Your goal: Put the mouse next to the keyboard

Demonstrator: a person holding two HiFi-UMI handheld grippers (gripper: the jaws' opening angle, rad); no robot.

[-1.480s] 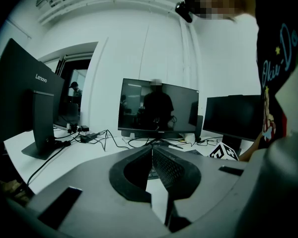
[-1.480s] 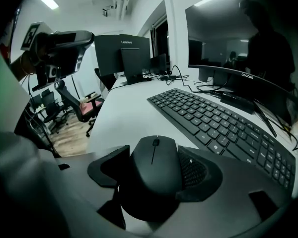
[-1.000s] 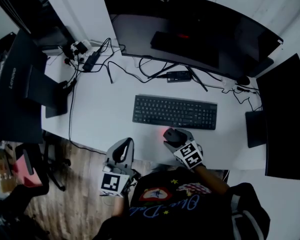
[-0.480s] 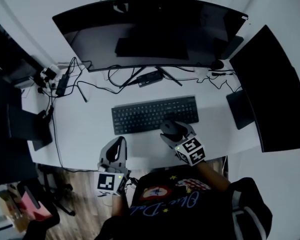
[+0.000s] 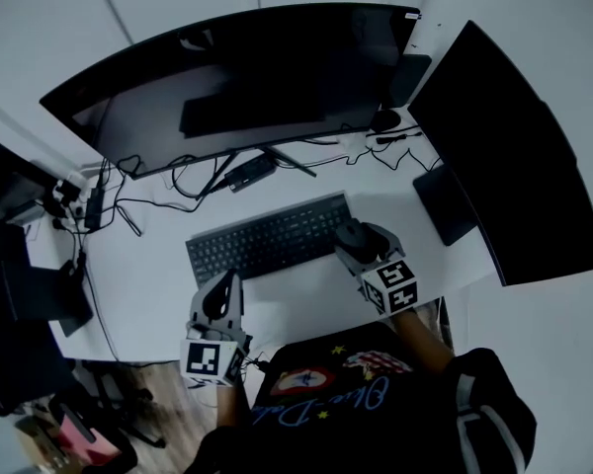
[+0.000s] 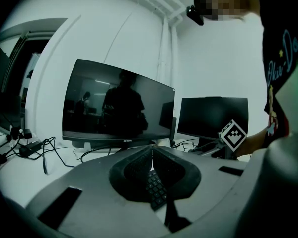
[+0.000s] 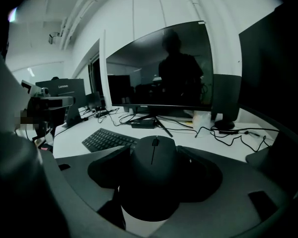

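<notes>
The mouse (image 5: 352,233) is clamped between the jaws of the right gripper (image 5: 364,243). Its long axis is set along the gripper, with the wheel end turned toward the monitor (image 5: 237,77). It is held just beside the right end of the keyboard (image 5: 267,237), over the table (image 5: 148,284); whether it touches the table cannot be told. The left gripper (image 5: 222,297) is closed on nothing, near the keyboard's front edge. Only setting down and release are judged to be needed.

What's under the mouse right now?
White desk, by the keyboard's right end. The mouse, clamped in the right gripper, covers the spot beneath, so touching or lifted can't be told.
</notes>
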